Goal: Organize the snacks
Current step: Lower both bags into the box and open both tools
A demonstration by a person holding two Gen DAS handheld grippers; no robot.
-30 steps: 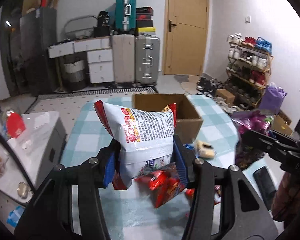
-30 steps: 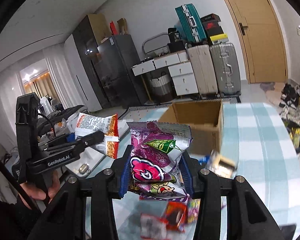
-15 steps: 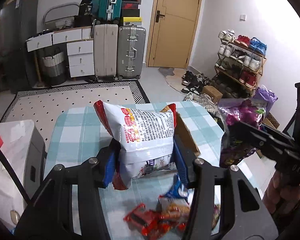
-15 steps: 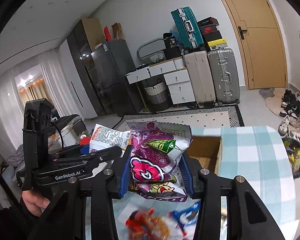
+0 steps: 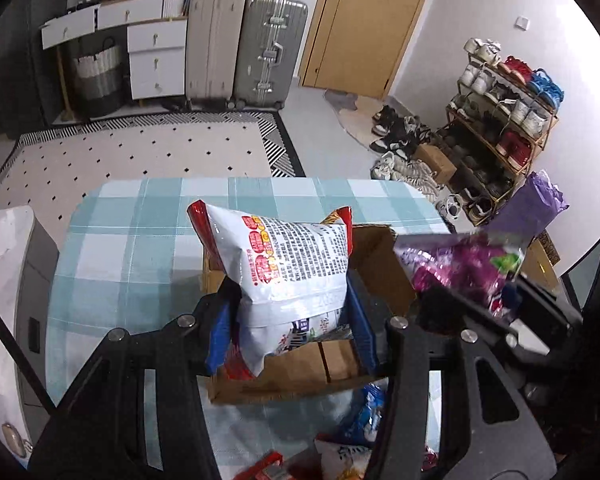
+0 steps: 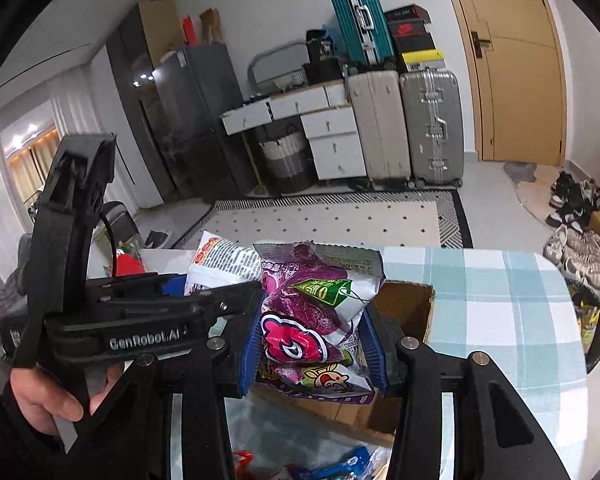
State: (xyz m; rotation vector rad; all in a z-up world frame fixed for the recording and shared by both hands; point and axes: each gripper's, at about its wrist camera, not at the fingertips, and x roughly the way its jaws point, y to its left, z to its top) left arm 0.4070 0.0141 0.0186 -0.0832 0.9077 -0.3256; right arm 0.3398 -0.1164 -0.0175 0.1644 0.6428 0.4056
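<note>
My left gripper (image 5: 290,320) is shut on a white and red snack bag (image 5: 292,264), which hangs over the open cardboard box (image 5: 380,268) on the checked table. My right gripper (image 6: 314,344) is shut on a purple snack bag (image 6: 316,304), held just above the same cardboard box (image 6: 408,312). In the left wrist view the purple bag (image 5: 460,268) and the right gripper's black frame sit close on the right. In the right wrist view the white bag (image 6: 224,264) and the left gripper body (image 6: 140,320), gripped by a hand (image 6: 44,400), are close on the left.
Loose snack packets (image 5: 360,432) lie on the blue checked tablecloth (image 5: 132,248) in front of the box. A white side unit (image 5: 4,280) stands left of the table. Suitcases (image 5: 244,44), drawers, a door and a shoe rack (image 5: 500,112) fill the room behind.
Both grippers have carried their bags forward across the table, from above the loose snacks to above the box. The two grippers have also come closer together.
</note>
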